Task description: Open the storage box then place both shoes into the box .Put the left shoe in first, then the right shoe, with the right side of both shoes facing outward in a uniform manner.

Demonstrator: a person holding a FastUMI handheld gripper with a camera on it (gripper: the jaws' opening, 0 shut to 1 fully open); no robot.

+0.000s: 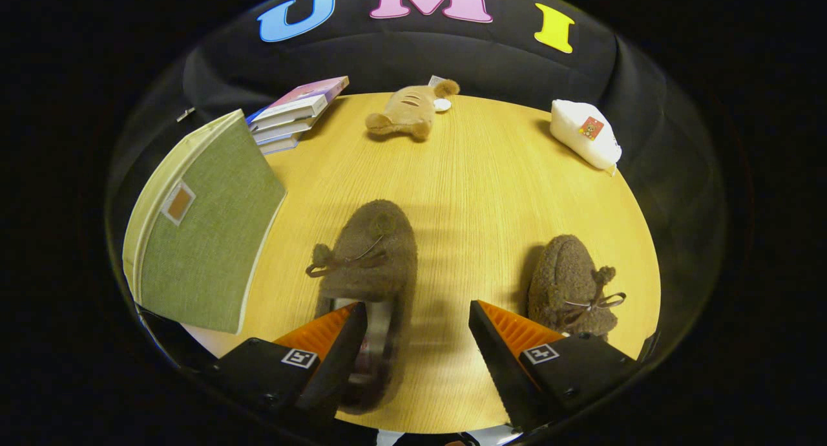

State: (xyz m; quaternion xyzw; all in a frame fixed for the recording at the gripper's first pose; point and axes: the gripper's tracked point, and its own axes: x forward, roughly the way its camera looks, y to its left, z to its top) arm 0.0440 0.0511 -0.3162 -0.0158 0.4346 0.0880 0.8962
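Two brown fuzzy slippers lie on the round wooden table. The left shoe rests toe away from me, its heel opening partly under my left finger. The right shoe lies just beyond my right finger, also toe away, with a small bow on top. My gripper is open, and bare tabletop shows between the fingers along with the left shoe's right edge. The green fabric storage box stands to the left of the shoes with its lid shut and a small label patch on the lid.
A stack of books lies behind the box. A tan plush toy sits at the table's far side, and a white soft package lies at the far right near the table's edge.
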